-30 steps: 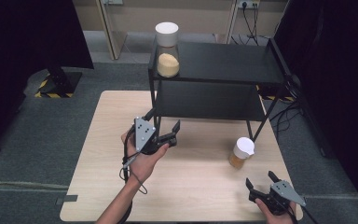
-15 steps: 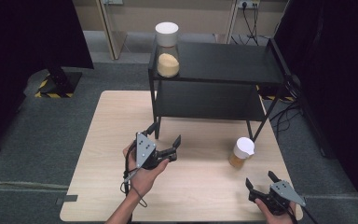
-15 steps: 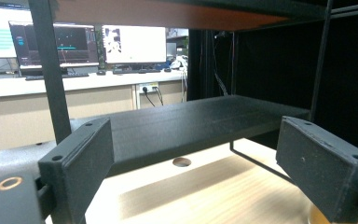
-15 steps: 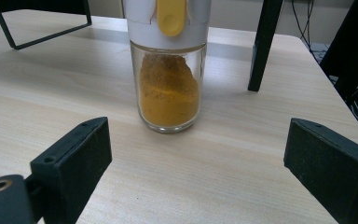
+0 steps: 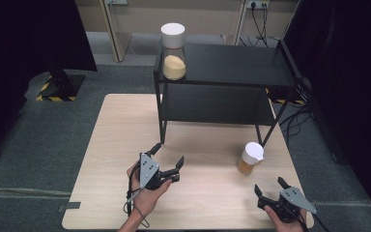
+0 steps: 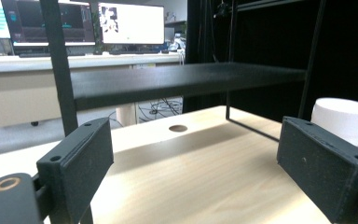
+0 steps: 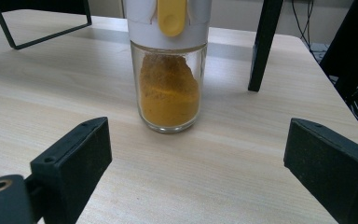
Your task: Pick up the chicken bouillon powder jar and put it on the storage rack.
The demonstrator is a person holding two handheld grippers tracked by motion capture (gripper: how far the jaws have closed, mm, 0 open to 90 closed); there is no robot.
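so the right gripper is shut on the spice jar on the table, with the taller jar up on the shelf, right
Not quite. The right gripper is open, not shut on the spice jar: in the right gripper view its jaws stand wide apart, and the jar stands ahead of them on the table, untouched. The rest holds: the taller jar stands on the shelf.

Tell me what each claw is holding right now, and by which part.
Nothing is held. The left claw is open over bare table. The right claw is open too, short of the spice jar, not touching it.
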